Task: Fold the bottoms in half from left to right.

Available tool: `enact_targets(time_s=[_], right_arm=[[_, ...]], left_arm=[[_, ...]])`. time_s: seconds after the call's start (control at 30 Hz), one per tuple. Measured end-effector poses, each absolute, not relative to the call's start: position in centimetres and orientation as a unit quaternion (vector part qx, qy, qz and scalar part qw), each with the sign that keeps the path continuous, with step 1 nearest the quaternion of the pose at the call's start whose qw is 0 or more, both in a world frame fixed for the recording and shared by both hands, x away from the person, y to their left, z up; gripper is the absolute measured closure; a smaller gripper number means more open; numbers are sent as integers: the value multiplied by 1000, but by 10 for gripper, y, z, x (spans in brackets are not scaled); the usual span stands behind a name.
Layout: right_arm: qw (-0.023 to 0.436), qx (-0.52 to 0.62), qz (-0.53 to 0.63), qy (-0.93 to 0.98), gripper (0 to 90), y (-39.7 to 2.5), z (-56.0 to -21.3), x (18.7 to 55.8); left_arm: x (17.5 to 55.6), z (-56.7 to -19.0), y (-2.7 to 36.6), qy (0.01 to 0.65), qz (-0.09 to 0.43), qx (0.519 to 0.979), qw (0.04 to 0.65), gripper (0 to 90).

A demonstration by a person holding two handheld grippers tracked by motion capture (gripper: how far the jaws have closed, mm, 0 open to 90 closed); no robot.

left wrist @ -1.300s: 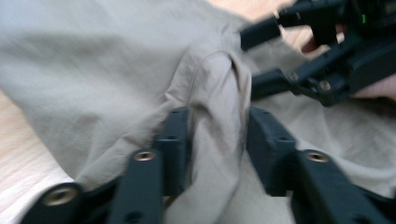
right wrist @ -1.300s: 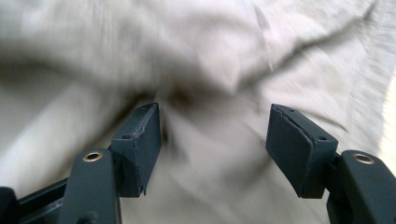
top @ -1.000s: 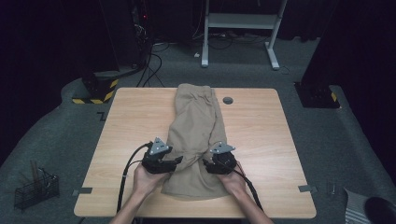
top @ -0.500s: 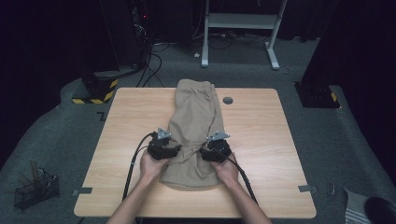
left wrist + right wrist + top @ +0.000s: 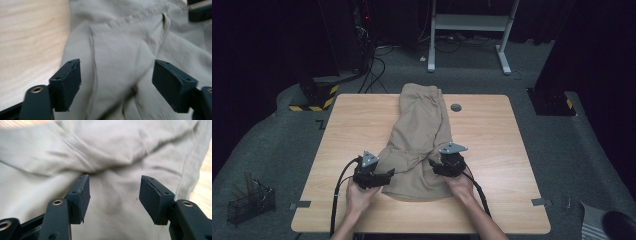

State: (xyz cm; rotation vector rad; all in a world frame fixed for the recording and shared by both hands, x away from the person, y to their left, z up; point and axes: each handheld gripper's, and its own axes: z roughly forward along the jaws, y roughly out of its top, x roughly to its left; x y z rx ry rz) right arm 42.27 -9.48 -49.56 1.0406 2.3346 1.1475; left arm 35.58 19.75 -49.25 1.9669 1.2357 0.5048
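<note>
Trousers [image 5: 422, 135], khaki/tan, lie lengthwise down the middle of the wooden table [image 5: 512, 150], one end hanging just over the far edge, the wider crumpled end toward the near edge. Cloth folded over itself around the middle, with a diagonal crease running toward the near-left part.

Left gripper [image 5: 384, 176] sits at the near-left edge of the trousers, held by the left hand [image 5: 359, 192]; jaws spread wide apart, nothing pinched. In the left gripper view the jaws [image 5: 117, 85] hover over the fabric [image 5: 120, 57], a sewn seam and pocket-like panel between them, bare table wood [image 5: 30, 37] off to the left. The other gripper's black jaw tip [image 5: 200, 12] shows at the top right corner of that view.

Right gripper [image 5: 439, 167] sits at the near-right edge of the trousers, held by the right hand [image 5: 460, 186]; jaws also spread, released, gripping nothing. In the right gripper view the jaws [image 5: 114, 197] straddle a wrinkled stretch of cloth [image 5: 112, 152], a dark fold just ahead of the left pad; strip of table wood [image 5: 203, 172] at the right edge. Cannot tell if the pads touch the cloth; view is blurred.

Grey triangular plate tops each gripper; black cables [image 5: 337, 195] trail back off the near edge. Small dark round grommet [image 5: 456, 107] sits in the table near the far edge, just right of the trousers, not touching.

Off the table: wire basket [image 5: 249, 202] on the floor at near left, white desk frame [image 5: 469, 30] beyond the far edge.
</note>
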Motion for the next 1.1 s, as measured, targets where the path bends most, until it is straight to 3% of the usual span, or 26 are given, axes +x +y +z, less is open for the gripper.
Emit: enact_targets(time_s=[0.17, 0.43, 0.5, 0.53, 0.57, 0.63, 0.8, 1.1], right_arm=[[150, 346, 430, 820, 409, -81, -482, 427], [128, 334, 425, 831, 411, -55, -493, 441], [125, 331, 421, 835, 461, -52, -497, 443], [121, 323, 419, 840, 572, -51, -500, 444], [121, 323, 419, 840, 572, -51, -500, 444], [119, 315, 411, 847, 684, -51, -502, 444], [112, 306, 411, 851, 851, -63, -501, 441], [124, 309, 411, 849, 888, -96, -503, 438]], left_arm=[[356, -507, 194, 511, 190, 762, 349, 132], [361, -522, 191, 528, 186, 761, 327, 72], [361, -523, 190, 525, 193, 763, 323, 64], [361, -524, 190, 525, 198, 763, 320, 55], [361, -524, 189, 526, 201, 763, 318, 55], [362, -525, 190, 527, 205, 763, 315, 46], [362, -526, 189, 522, 209, 765, 312, 36], [364, -527, 187, 523, 218, 761, 315, 50]])
